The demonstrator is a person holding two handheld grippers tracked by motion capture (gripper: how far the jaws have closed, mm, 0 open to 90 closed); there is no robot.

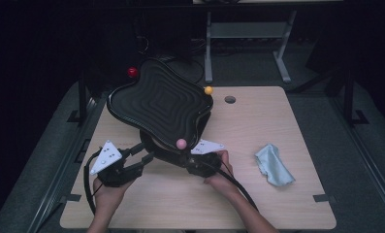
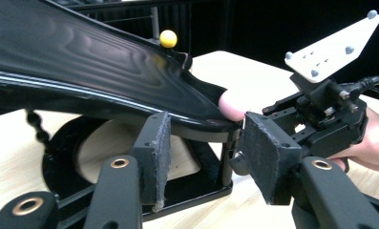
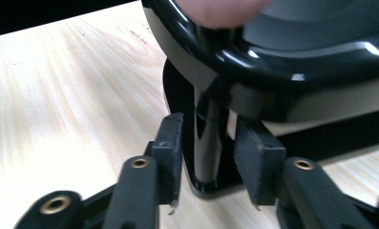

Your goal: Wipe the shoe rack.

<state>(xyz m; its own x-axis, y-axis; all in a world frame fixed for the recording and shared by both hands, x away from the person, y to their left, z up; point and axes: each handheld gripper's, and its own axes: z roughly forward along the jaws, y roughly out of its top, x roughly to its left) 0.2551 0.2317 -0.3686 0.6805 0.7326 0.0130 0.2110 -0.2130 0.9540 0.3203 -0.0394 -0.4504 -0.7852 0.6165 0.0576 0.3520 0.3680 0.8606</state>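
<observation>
On table: tilted black tray [image 1: 156, 99] on stand.
R gripper [image 3: 208, 157] straddles post [image 3: 207, 143], unclamped; L gripper [image 2: 204, 152] open nr rim. Squeeze post squarely.

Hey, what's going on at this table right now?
A person is working with a gripper in each hand at a black wavy tray tilted on a black stand. The right gripper has its jaws around the stand's upright post under the pink ball, close but not clearly clamped. The left gripper is open just below the tray's rim. A blue cloth lies on the table to the right.
</observation>
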